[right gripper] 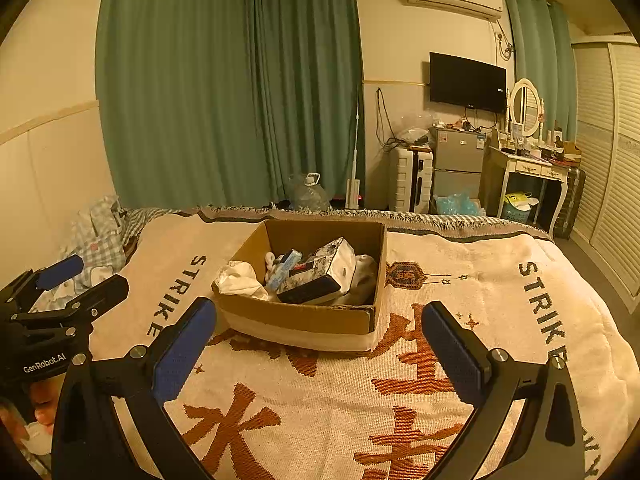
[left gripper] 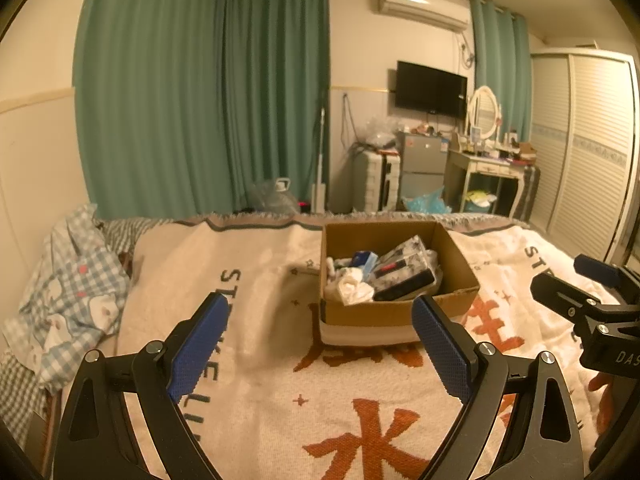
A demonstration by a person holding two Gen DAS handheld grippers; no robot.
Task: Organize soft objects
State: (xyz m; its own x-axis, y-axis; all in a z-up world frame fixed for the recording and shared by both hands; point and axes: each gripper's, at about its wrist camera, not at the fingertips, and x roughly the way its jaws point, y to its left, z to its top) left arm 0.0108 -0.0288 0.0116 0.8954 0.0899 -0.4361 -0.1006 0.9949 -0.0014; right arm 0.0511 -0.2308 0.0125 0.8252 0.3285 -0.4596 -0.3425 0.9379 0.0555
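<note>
A brown cardboard box (left gripper: 396, 308) (right gripper: 304, 316) stands on the bed's cream blanket (left gripper: 256, 280) (right gripper: 480, 280). In it lie white cloths (left gripper: 352, 286) (right gripper: 240, 280), a patterned tissue pack (left gripper: 400, 264) (right gripper: 320, 272) and a small blue pack (left gripper: 366, 260) (right gripper: 284, 270). My left gripper (left gripper: 320, 312) is open and empty, hovering just before the box. My right gripper (right gripper: 318, 316) is open and empty, also in front of the box. Each gripper shows at the edge of the other's view, the right one (left gripper: 588, 280) and the left one (right gripper: 76, 284).
A checked blue quilt (left gripper: 68, 292) (right gripper: 100, 232) is bunched at the bed's left side by the wall. Beyond the bed's far edge are green curtains (left gripper: 200, 100), a water jug (right gripper: 310, 196), a suitcase (right gripper: 412, 180), a small fridge (right gripper: 458, 164) and a dressing table (right gripper: 532, 168).
</note>
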